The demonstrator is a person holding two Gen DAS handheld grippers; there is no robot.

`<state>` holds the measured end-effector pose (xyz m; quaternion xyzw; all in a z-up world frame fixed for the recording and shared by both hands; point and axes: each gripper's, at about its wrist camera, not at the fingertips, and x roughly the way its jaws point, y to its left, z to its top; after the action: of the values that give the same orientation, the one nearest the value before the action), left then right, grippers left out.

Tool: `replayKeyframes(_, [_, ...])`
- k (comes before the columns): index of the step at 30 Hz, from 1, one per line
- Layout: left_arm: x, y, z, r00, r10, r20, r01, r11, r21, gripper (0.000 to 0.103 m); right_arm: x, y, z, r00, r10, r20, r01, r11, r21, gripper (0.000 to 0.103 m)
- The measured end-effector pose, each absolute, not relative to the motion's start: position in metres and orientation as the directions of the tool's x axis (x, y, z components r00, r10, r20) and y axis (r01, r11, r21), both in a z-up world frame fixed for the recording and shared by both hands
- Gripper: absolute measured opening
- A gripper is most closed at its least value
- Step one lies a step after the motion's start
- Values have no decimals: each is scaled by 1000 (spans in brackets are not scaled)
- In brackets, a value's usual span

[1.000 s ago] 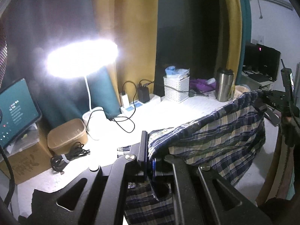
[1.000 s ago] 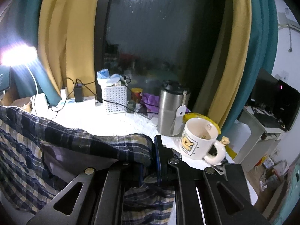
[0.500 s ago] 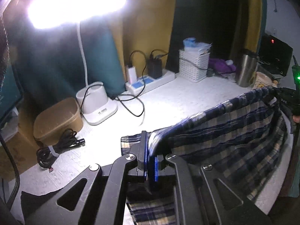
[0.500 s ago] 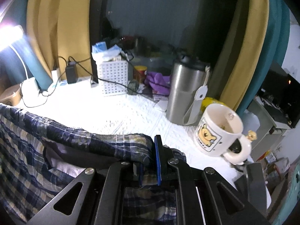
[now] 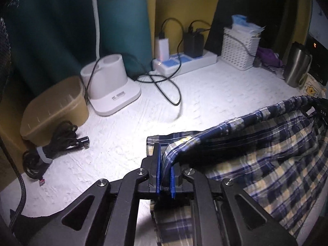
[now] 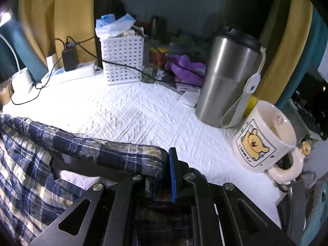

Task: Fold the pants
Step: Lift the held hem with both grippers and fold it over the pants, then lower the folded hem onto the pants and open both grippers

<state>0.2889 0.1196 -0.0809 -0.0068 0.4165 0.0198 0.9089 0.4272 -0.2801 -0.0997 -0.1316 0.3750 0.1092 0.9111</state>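
Note:
The blue, white and cream plaid pants [image 5: 256, 155] hang by the waistband between my two grippers, just above the white textured table cover [image 5: 205, 102]. My left gripper [image 5: 165, 164] is shut on the left end of the waistband. My right gripper [image 6: 163, 176] is shut on the right end of the pants [image 6: 114, 153]. The right gripper also shows at the right edge of the left wrist view [image 5: 321, 110]. The legs drape down toward me and over the table's near edge.
At the back stand a white lamp base [image 5: 112, 86], a tan box [image 5: 53, 110], a coiled black cable [image 5: 55, 143], a power strip [image 5: 184, 61], a white basket [image 6: 122, 59], a steel tumbler [image 6: 227, 73] and a bear mug [image 6: 264, 135].
Both grippers have tilted and moved down toward the table with the pants still held. The lamp head has left the left wrist view and the table fills more of both views.

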Motion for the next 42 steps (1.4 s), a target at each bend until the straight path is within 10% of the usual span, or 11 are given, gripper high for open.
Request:
replayKeyframes(18, [281,157,-92,632,69,-772,-150,988,-34,23,440,-272,-104,677,66,-733,-292,938,-186,13])
replayKeyframes(20, [274,157,-91,632,59,-773,-147,988,-45,27,437,-274,-101,680,67,-730,-289,940,-183,30])
replayKeyframes(22, [264,157,-90,635,47,-771,-146,988,-60,29,431,-279,-94,693,79,-716,-281,945,-167,96])
replayKeyframes(23, [259,157,-89,635,44,-772,-147,987,-65,29,428,-281,-90,701,87,-707,-279,947,-160,101])
replayKeyframes(42, [163,124,-88,647,-60,-760,-57,990,-127,29,336,-294,-73,717,108,-688,-275,952,-138,101])
